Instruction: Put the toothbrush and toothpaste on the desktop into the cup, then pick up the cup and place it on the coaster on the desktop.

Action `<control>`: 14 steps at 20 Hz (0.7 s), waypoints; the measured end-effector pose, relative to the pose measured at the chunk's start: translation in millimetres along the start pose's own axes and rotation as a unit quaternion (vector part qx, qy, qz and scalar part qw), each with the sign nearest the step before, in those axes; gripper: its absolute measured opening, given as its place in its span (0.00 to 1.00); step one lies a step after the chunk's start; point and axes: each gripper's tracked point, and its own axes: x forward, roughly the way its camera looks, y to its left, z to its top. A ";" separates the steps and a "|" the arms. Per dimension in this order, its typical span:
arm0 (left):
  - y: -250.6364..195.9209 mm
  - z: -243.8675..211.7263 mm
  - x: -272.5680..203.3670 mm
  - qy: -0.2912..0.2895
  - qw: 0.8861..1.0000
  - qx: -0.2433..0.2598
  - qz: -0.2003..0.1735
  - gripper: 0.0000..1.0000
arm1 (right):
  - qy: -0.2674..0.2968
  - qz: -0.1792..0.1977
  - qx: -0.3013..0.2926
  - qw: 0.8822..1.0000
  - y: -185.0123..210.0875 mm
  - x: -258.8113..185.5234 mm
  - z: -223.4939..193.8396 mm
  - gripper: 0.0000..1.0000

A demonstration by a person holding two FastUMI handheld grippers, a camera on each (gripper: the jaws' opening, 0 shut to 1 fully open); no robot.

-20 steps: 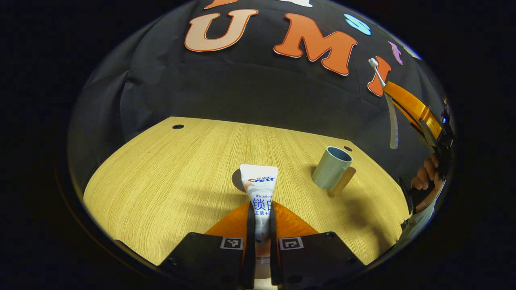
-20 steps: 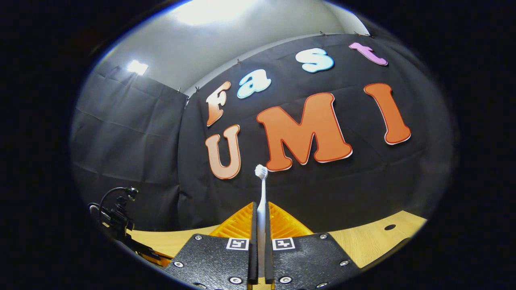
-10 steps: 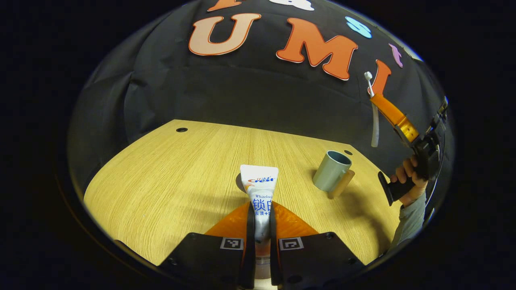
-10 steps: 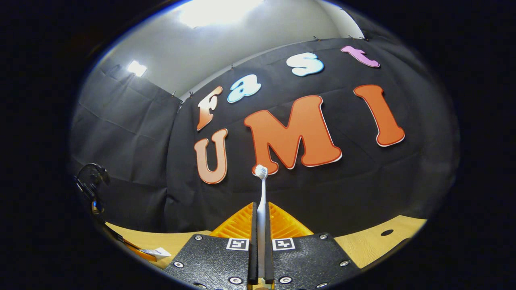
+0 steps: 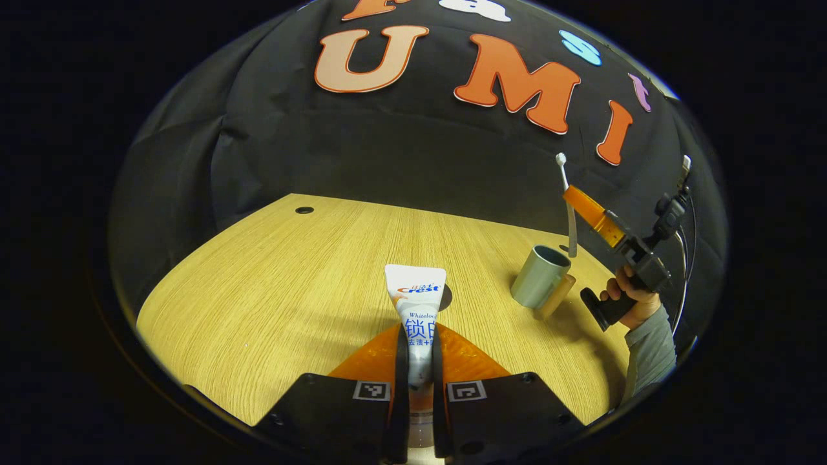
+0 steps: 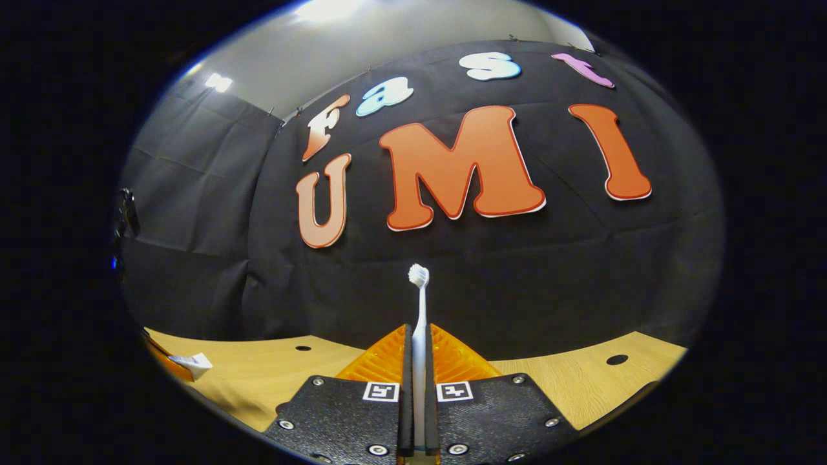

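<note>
Right hand-held gripper clamps the toothbrush upright above the cup near the table's far right corner for dropping in, while the left hand-held gripper pinches the toothpaste, waiting.

bright ceiling light glare, soft desk shadows, fisheye-warped edges

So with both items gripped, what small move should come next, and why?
Probably lower the right gripper so the toothbrush drops into the cup: its handle end hangs just above the open rim, bristles up. The left gripper holds the toothpaste.
</note>
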 end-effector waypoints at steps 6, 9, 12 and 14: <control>-0.3 6.7 -7.9 -0.005 1.000 -0.004 -0.001 0.18 | 0.030 0.000 -0.011 0.999 2.4 3.0 -24.8 0.07; -0.5 14.8 -14.7 -0.014 1.000 -0.005 -0.004 0.24 | 0.041 0.000 -0.011 0.999 2.9 2.4 -32.1 0.07; -3.8 21.3 -12.5 -0.022 1.000 -0.002 -0.009 0.18 | 0.050 -0.008 -0.004 0.999 -0.8 -0.7 -38.2 0.07; -8.2 28.0 -7.9 -0.026 1.000 0.007 -0.010 0.18 | 0.056 -0.018 0.015 0.998 -5.0 -4.9 -41.0 0.08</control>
